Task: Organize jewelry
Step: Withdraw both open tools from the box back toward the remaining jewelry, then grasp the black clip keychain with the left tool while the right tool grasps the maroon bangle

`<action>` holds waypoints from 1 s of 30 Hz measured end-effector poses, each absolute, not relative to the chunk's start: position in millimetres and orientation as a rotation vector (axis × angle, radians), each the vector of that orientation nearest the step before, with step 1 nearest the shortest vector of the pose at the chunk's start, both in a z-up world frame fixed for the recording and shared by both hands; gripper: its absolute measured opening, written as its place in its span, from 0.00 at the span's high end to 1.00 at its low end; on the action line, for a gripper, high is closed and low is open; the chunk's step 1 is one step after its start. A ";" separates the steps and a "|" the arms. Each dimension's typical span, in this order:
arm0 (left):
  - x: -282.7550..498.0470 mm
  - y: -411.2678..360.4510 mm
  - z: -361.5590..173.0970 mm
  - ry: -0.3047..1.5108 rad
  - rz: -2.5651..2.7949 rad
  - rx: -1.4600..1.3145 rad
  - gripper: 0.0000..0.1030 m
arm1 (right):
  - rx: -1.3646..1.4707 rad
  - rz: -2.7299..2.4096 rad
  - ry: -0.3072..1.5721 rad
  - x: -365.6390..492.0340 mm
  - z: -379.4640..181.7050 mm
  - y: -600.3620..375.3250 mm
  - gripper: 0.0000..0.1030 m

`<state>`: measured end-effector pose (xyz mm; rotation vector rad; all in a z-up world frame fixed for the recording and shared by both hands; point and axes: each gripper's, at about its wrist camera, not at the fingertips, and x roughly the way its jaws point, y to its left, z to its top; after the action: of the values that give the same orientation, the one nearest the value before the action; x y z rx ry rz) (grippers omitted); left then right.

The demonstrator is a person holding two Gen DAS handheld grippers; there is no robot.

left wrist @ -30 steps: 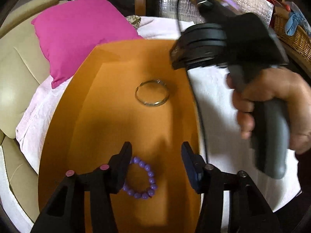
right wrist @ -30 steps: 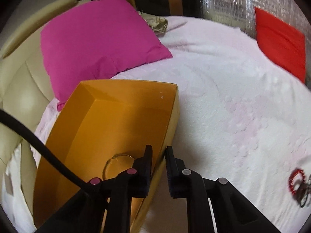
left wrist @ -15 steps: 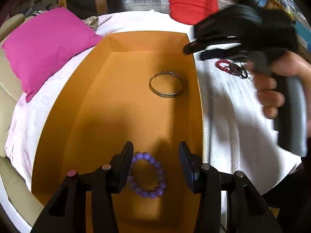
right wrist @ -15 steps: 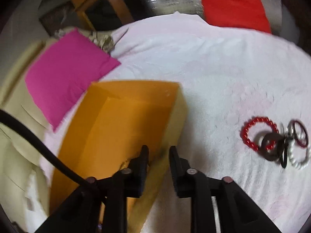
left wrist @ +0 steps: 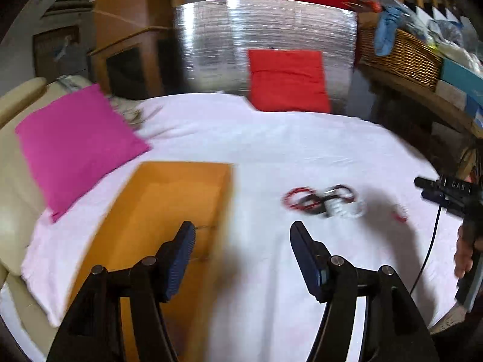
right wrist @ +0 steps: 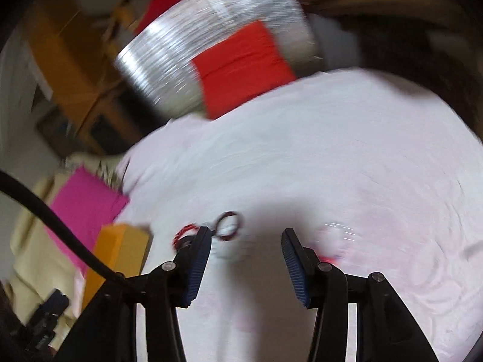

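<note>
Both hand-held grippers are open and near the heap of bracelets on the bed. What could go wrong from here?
1. The bracelets lie tangled in one heap, so the right hand-held gripper may lift several at once, and some could drop on the sheet.
2. Both views are blurred by motion, so a grasp now may miss.
3. The left hand-held gripper hangs by the box wall and could knock it.

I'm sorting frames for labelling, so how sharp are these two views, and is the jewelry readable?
Left wrist view: moderate motion blur; the orange cardboard box smears at its edges, and the tangled pile of bracelets on the white bedsheet is only colours. Right wrist view: heavier rotational blur; the pile is streaked, half hidden behind a finger. Both gripper bodies stay sharp.
</note>
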<state>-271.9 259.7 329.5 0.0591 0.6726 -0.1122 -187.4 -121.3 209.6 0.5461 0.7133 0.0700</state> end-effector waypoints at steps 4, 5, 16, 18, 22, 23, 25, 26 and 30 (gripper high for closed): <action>-235.8 212.5 296.6 0.692 -0.162 0.053 0.36 | 0.640 0.049 0.749 -185.5 193.1 -156.7 0.50; -230.9 208.1 295.5 0.704 -0.174 0.039 0.36 | 0.648 0.073 0.754 -183.8 191.8 -161.1 0.50; -123.7 148.8 185.3 0.833 -0.307 -0.041 0.41 | 0.650 0.119 0.822 -147.9 171.0 -155.8 0.50; -119.1 147.3 183.8 0.878 -0.324 -0.032 0.68 | 0.642 0.136 0.820 -141.5 169.6 -149.9 0.50; -114.4 148.4 183.7 0.889 -0.335 -0.020 0.91 | 0.625 0.164 0.820 -129.0 166.0 -139.3 0.50; -118.1 151.5 189.0 0.886 -0.349 -0.029 0.92 | 0.622 0.178 0.823 -122.7 163.8 -133.7 0.50; -126.0 156.8 196.5 0.887 -0.388 -0.052 0.94 | 0.622 0.192 0.836 -113.1 159.9 -124.8 0.50; -126.6 157.0 195.8 0.890 -0.406 -0.058 0.94 | 0.622 0.205 0.847 -107.1 157.9 -119.5 0.50; -144.2 164.2 204.0 0.889 -0.440 -0.040 0.95 | 0.609 0.229 0.866 -87.2 153.7 -96.7 0.50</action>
<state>-144.2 164.2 204.0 -0.0401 0.8887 -0.4400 -87.2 -96.7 153.7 0.6095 0.8660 0.2291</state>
